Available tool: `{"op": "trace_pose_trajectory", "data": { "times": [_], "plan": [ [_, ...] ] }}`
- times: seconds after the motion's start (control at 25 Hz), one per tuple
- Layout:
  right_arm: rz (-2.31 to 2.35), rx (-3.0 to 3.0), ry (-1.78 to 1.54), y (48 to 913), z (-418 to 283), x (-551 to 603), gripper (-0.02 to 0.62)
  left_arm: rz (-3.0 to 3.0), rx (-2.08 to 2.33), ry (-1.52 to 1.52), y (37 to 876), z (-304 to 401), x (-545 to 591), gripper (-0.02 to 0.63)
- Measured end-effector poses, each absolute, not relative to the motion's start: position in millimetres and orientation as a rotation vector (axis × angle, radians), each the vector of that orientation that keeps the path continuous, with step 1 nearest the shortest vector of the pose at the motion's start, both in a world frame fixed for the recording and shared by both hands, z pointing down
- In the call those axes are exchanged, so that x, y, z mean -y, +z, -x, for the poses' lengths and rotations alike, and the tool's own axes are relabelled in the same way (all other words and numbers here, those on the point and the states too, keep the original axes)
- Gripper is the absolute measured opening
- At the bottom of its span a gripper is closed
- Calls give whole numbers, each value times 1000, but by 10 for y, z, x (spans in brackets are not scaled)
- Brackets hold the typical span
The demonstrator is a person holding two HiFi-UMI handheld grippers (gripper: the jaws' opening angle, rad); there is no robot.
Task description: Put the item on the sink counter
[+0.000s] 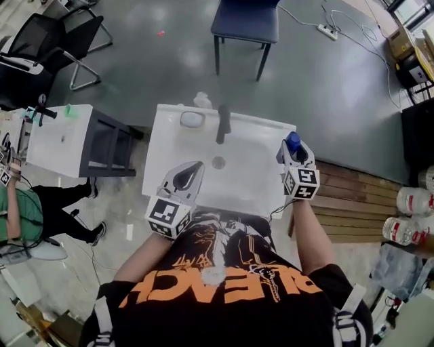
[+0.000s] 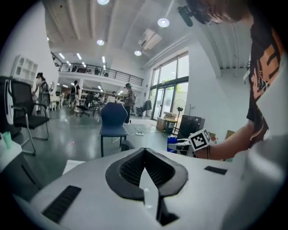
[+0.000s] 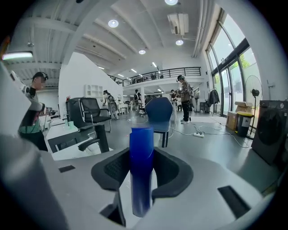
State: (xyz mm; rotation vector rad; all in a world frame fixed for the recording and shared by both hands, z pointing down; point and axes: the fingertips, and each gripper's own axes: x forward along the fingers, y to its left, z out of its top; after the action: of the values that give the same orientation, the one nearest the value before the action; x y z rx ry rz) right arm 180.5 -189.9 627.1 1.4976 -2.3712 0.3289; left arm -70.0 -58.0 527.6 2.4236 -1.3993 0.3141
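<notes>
In the head view a white sink counter (image 1: 261, 135) stands in front of me, with a basin, a drain (image 1: 218, 162) and a black faucet (image 1: 223, 124). My right gripper (image 1: 294, 150) hovers over the counter's right edge, shut on a blue cylindrical item (image 1: 293, 141). The right gripper view shows that blue item (image 3: 141, 170) upright between the pads of the right gripper (image 3: 141, 155). My left gripper (image 1: 186, 179) hangs over the basin's front left. Its jaws are together with nothing between them, as the left gripper (image 2: 145, 158) shows in its own view.
A soap dish (image 1: 192, 119) sits at the counter's back left. A white side table (image 1: 61, 139) and a seated person (image 1: 27, 217) are to the left. A blue chair (image 1: 245, 20) stands behind the sink. Wooden slats (image 1: 356, 200) and water jugs (image 1: 413, 203) lie to the right.
</notes>
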Motion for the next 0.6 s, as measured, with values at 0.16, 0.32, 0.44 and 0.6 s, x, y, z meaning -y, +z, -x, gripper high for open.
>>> {"op": "trace_pose_trajectory", "data": {
  "times": [0.16,0.32,0.44,0.6],
  "plan": [
    [-1496,2368,365,6419,-1858,2012,163,-2445,1267,394,5647,369,606,17],
    [-1505,2365,363,6484,-1900,2141,163,-2514,1140,437,5772,8,638,17],
    [-1533,2368,363,6489,-1939,2241,163,-2527,1077,465,5848,-145,712,17],
    [-1555,2379,379,6518,-1999,2264,163,-2522,1054,498,5884,-253,792,17]
  ]
}}
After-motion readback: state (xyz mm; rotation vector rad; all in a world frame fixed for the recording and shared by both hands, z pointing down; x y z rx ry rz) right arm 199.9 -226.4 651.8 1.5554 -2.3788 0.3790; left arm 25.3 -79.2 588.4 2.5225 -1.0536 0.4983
